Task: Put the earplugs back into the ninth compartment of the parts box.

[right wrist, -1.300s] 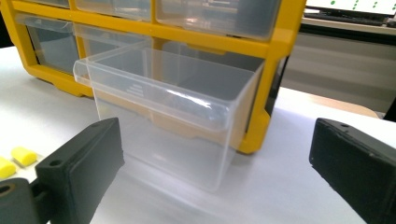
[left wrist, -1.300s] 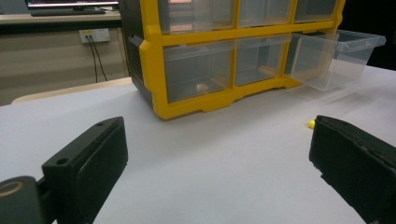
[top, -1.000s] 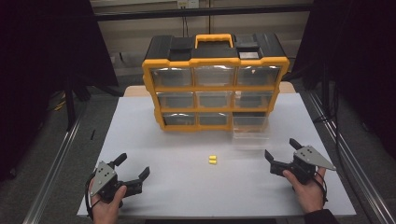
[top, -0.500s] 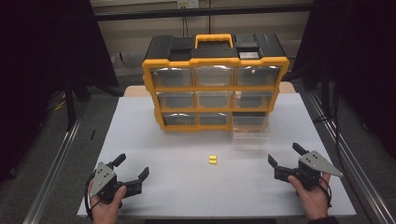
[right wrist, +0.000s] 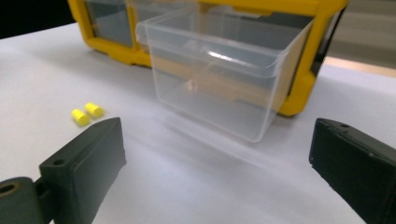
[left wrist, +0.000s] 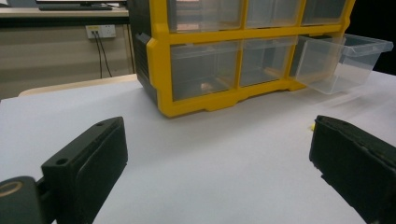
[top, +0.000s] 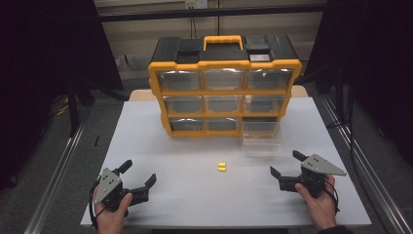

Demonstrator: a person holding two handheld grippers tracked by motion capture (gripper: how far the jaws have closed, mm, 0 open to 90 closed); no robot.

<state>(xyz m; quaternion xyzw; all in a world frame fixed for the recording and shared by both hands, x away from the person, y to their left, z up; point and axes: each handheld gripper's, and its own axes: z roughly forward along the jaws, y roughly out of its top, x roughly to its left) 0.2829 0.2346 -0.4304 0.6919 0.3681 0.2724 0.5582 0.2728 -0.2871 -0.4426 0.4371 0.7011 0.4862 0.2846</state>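
My left gripper (top: 134, 179) rests low on the table (top: 185, 195), close to me, in my left hand (top: 113, 214). Its jaws are wide apart and hold nothing. My right gripper (top: 285, 170) is on the other side, also close to me, in my right hand (top: 319, 202). Its jaws are wide apart too, with nothing between them. The two grippers are well apart from each other.

A bit farther out, between the two grippers, lie two little yellow plugs (top: 221, 167). They sit side by side on the white table and almost touch. In the right gripper view the plugs (right wrist: 87, 113) are just past my left jaw tip, off to the side, and nothing touches them. In the left gripper view I see only a tiny yellow bit by the right jaw.

Past the plugs is a clear drawer (top: 262, 137). It is pulled out of the bottom right slot of the box. In the right gripper view the drawer (right wrist: 219, 74) is straight ahead of my open jaws. I cannot tell if its back end is inside the slot or not.

Farthest away stands the big yellow box (top: 225, 90). It has three rows of clear drawers and a black top with a yellow handle (top: 222, 40). In the left gripper view something small lies inside one bottom drawer, but I cannot tell what it is.
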